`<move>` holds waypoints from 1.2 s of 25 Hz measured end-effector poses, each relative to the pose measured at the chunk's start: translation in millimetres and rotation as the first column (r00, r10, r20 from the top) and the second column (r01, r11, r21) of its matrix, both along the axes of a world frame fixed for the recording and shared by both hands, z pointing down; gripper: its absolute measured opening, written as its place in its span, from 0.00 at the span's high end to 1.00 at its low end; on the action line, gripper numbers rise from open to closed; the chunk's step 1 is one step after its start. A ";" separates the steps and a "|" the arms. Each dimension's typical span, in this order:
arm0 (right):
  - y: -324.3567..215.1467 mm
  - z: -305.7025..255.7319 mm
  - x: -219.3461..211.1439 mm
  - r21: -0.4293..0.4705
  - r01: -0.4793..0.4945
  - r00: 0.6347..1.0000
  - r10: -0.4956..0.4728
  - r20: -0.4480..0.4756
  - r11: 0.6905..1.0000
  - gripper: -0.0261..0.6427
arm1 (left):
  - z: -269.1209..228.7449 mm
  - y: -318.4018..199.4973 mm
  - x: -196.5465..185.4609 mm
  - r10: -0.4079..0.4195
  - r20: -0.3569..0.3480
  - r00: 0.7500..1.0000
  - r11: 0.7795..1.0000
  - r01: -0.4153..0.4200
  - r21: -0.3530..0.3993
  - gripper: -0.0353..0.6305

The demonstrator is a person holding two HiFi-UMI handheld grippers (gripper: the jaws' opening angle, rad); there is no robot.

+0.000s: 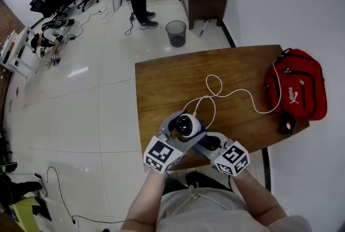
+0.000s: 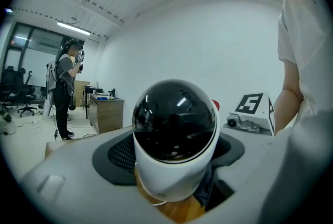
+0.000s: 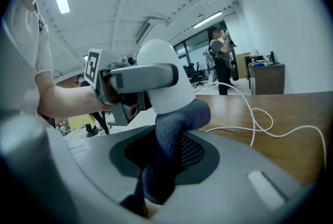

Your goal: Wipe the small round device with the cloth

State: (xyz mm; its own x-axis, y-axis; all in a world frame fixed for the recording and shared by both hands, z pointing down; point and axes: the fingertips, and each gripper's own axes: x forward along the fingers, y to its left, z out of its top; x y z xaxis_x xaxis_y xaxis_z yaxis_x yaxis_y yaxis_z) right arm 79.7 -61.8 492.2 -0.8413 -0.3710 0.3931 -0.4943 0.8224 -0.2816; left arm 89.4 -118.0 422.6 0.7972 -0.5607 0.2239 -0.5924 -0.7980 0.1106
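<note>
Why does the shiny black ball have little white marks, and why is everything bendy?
Left gripper view: those marks on the round device are reflected ceiling lights. Both gripper views: the wide-angle lens bends lines and darkens corners. Head view: bright glare on the floor.

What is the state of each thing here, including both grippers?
left gripper, shut on the small round device
right gripper, shut on the cloth
small round device, held, dome up
cloth, pressed against the device's white body
cable, looped on the table
red bag, lying on the table
waste bin, upright
</note>
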 end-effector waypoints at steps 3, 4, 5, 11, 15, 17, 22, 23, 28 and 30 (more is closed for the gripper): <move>7.5 6.8 -2.5 -0.033 0.007 1.000 -0.007 0.023 0.999 0.80 | -0.9 0.4 -2.0 -0.013 -0.004 1.000 1.000 0.013 0.003 0.37; 6.7 10.9 -2.6 -0.043 -0.004 1.000 0.004 0.018 0.999 0.80 | -2.9 1.7 -0.9 -0.015 -0.013 1.000 1.000 0.015 0.000 0.37; 4.9 14.2 -3.1 -0.048 -0.015 1.000 0.016 0.009 0.999 0.80 | -5.8 3.5 1.0 -0.014 -0.024 1.000 1.000 0.014 -0.005 0.37; 5.5 -1.7 -32.8 0.010 0.021 0.997 -0.022 0.080 1.000 0.80 | -14.7 19.0 10.9 0.035 -0.055 0.998 0.999 -0.036 -0.012 0.37; 14.6 -8.6 -45.8 0.021 0.043 0.992 -0.045 0.116 0.999 0.80 | -16.2 23.0 2.0 0.042 -0.065 0.997 0.999 -0.043 -0.012 0.37; 18.2 -8.6 -46.3 0.014 0.049 0.990 -0.050 0.131 0.999 0.80 | -13.6 23.7 -4.5 0.041 -0.071 0.997 0.999 -0.042 -0.013 0.37; 29.2 -4.0 -45.3 0.005 0.075 0.990 -0.075 0.117 0.997 0.80 | -3.2 24.0 -22.6 0.024 -0.051 0.998 0.999 -0.025 -0.025 0.37; 31.5 -3.4 -45.0 0.001 0.081 0.990 -0.080 0.119 0.997 0.80 | -1.3 23.8 -26.7 0.019 -0.052 0.998 0.999 -0.021 -0.029 0.37; 36.9 5.4 -37.7 -0.013 0.089 0.991 -0.087 0.100 0.996 0.80 | 4.9 21.6 -43.2 -0.005 -0.069 0.998 0.999 0.002 -0.046 0.37; 31.7 13.8 -31.5 -0.015 0.059 0.997 -0.058 0.056 0.998 0.80 | 11.6 20.4 -47.9 -0.016 -0.056 0.998 0.999 0.013 -0.044 0.37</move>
